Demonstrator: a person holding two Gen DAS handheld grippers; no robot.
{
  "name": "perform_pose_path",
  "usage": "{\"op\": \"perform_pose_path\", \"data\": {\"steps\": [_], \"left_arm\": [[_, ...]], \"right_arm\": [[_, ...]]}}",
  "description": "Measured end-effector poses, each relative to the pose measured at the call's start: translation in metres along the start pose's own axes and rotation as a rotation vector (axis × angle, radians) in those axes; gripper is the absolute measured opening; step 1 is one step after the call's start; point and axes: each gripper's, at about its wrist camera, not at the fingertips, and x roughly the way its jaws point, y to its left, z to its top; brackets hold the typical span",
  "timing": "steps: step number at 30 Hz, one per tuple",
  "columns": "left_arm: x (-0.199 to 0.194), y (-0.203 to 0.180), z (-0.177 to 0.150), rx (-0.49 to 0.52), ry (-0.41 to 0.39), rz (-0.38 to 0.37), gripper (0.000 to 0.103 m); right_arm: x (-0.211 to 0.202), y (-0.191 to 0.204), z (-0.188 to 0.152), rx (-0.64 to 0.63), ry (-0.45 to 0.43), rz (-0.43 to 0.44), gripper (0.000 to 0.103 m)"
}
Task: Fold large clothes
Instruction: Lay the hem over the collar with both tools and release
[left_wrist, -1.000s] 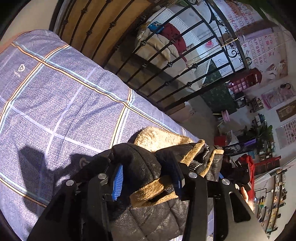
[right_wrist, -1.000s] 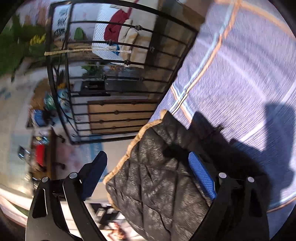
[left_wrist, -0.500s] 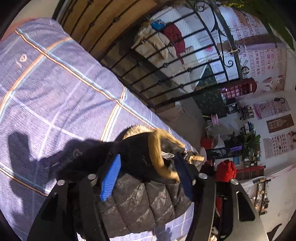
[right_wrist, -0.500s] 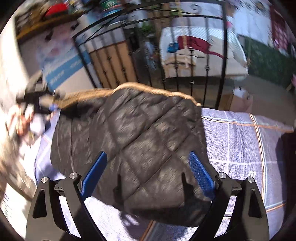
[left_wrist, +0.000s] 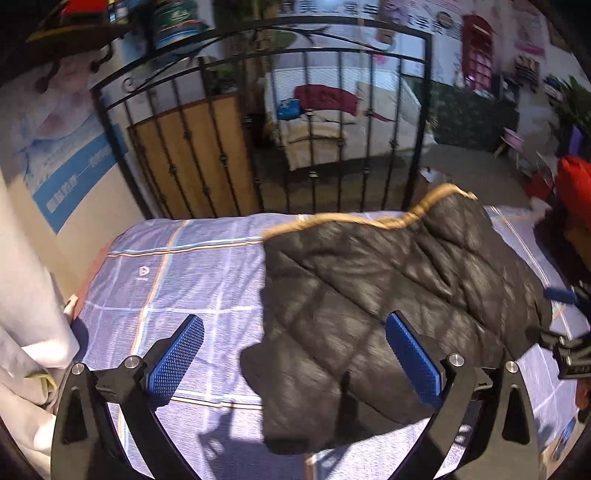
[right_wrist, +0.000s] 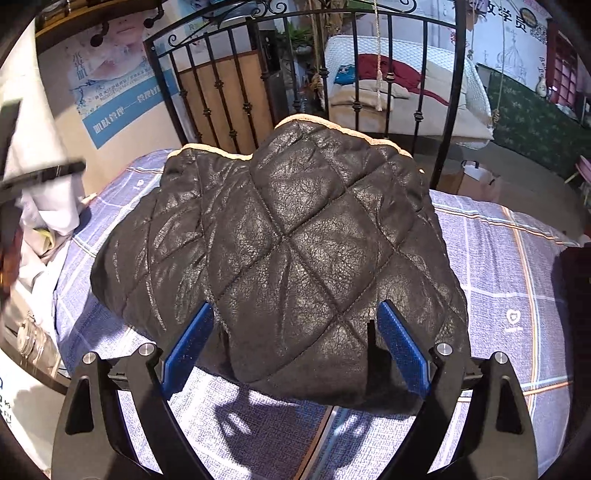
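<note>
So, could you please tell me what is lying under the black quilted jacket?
The jacket lies on the checked purple bedsheet, which shows all around it. Whatever sits beneath its folded bulk is covered.

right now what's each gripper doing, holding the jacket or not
left gripper: open, jaws just opened, holding nothing.
right gripper: open, above the black quilted jacket, not gripping it.

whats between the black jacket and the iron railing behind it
In the left wrist view, only a bare strip of checked bedspread separates the black jacket from the iron railing.
</note>
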Motion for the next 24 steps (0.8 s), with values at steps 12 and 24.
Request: {"op": "perform_pose_path", "data": {"steps": [12,24], "left_arm": [[0.101,-0.050,-0.008,-0.125,0.245,0.053,0.098],[0.131,-0.055,0.004,-0.059,0.276,0.084,0.099]], "right_arm": [[0.039,-0.007,0.011,0.068,0.119,-0.079,0.097],[0.119,-0.026,0.041,0.064,0.297,-0.125,0.099]]}}
